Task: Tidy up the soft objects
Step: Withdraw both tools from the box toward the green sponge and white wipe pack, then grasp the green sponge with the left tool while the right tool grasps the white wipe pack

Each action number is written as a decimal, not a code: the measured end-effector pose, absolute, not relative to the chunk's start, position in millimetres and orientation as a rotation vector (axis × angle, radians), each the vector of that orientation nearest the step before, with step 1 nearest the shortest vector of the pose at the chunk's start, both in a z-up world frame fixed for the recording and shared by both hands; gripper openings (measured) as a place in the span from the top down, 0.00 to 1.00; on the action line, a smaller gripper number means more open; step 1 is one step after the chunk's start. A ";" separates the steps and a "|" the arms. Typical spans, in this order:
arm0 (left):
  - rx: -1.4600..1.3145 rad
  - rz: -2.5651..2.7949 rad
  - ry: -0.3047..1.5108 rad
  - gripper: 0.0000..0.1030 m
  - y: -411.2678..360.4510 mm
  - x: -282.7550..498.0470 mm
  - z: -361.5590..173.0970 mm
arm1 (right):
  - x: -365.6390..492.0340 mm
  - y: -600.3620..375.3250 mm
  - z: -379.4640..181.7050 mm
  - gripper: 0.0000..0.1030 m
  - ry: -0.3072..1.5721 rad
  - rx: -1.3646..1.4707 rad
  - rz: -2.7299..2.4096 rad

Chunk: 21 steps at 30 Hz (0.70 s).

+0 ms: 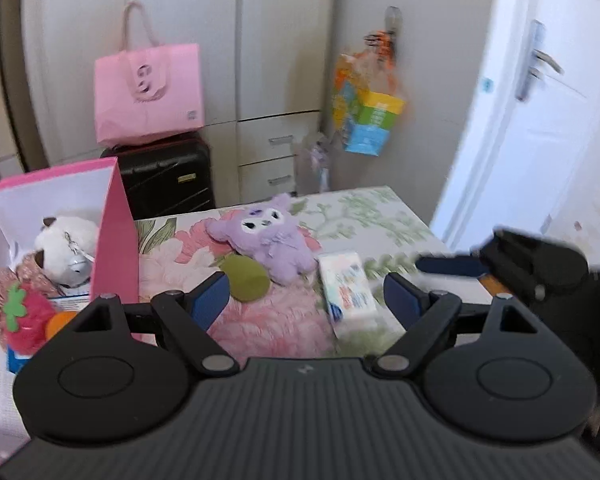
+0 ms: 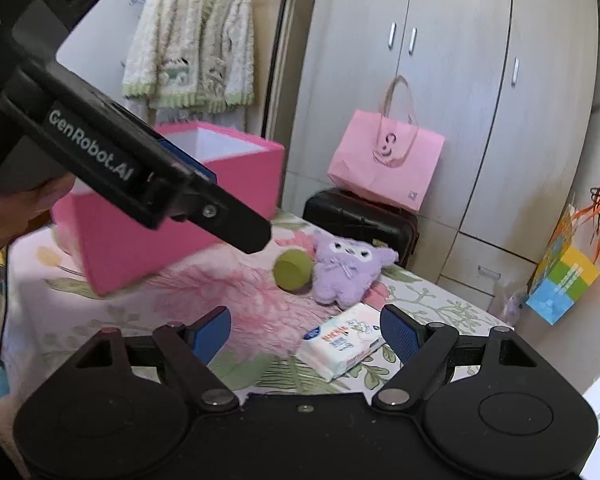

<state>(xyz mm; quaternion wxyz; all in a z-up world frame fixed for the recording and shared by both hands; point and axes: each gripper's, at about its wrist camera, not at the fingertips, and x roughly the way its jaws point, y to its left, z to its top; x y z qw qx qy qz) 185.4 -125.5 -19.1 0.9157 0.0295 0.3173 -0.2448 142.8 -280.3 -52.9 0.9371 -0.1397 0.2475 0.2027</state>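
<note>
Roughly mid-task by the look of it. Pink box [image 1: 114, 236] stands open at the left end of the bed and already holds a white plush dog [image 1: 66, 246], a red strawberry plush [image 1: 22, 316] and a few other bits I can't make out.

Left on the floral bedspread [image 2: 236, 296], all outside the box:
- purple plush doll [image 1: 270, 240], lying face up mid-bed
- olive-green ball [image 1: 246, 278], touching the doll's lower side, between doll and box
- white pack of wipes [image 1: 350, 294], just beside the doll on the side away from the box

So three soft items to go, if the wipes count as soft. My guess is they do.

Left hand-held gripper [image 1: 306, 300]: jaws wide, nothing between the pads, angled down over the bedspread with ball and wipes flanking the gap further out. In the right wrist view it reaches in from upper left, front end near the ball, no contact visible.

Right hand-held gripper [image 2: 304, 330]: jaws wide, empty, wipes pack lying ahead of the gap and toward the right finger, not touched.

Neither has a grasp yet. Likely next: left takes ball or doll, right takes wipes. Motion blur in the left view, so fine contact is hard to read.
</note>
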 end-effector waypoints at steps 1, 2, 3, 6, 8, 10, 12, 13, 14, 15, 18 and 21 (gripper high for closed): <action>0.046 -0.478 0.651 0.18 -127.7 191.4 -22.6 | 149.1 -279.4 -57.1 0.17 0.511 -0.294 0.409; 0.041 -0.455 0.649 0.18 -130.4 198.5 -26.5 | 153.2 -279.2 -60.3 0.17 0.516 -0.298 0.404; 0.035 -0.442 0.645 0.18 -132.7 203.9 -29.6 | 159.4 -278.6 -64.5 0.17 0.523 -0.302 0.401; 0.010 -0.407 0.656 0.20 -139.2 223.6 -41.5 | 173.4 -276.5 -72.5 0.17 0.534 -0.312 0.398; -0.002 -0.361 0.661 0.21 -144.1 234.9 -51.8 | 183.2 -273.8 -77.6 0.18 0.547 -0.320 0.393; 0.005 -0.315 0.649 0.21 -148.2 240.9 -61.8 | 190.1 -269.8 -80.9 0.18 0.559 -0.339 0.374; -0.012 -0.300 0.677 0.22 -148.6 249.5 -72.8 | 194.5 -265.6 -83.4 0.18 0.553 -0.372 0.372; -0.021 -0.298 0.688 0.22 -148.3 253.0 -76.4 | 196.5 -264.8 -84.3 0.18 0.554 -0.381 0.372; -0.027 -0.294 0.699 0.22 -148.3 256.0 -80.0 | 198.6 -264.2 -86.0 0.18 0.559 -0.387 0.369; -0.031 -0.288 0.708 0.22 -148.4 259.0 -83.5 | 200.8 -264.6 -87.3 0.18 0.563 -0.389 0.366; -0.037 -0.276 0.719 0.23 -149.6 263.3 -91.4 | 207.5 -267.0 -92.5 0.18 0.583 -0.380 0.345; -0.035 -0.286 0.734 0.37 -150.1 266.8 -98.8 | 212.8 -271.9 -96.7 0.18 0.603 -0.357 0.315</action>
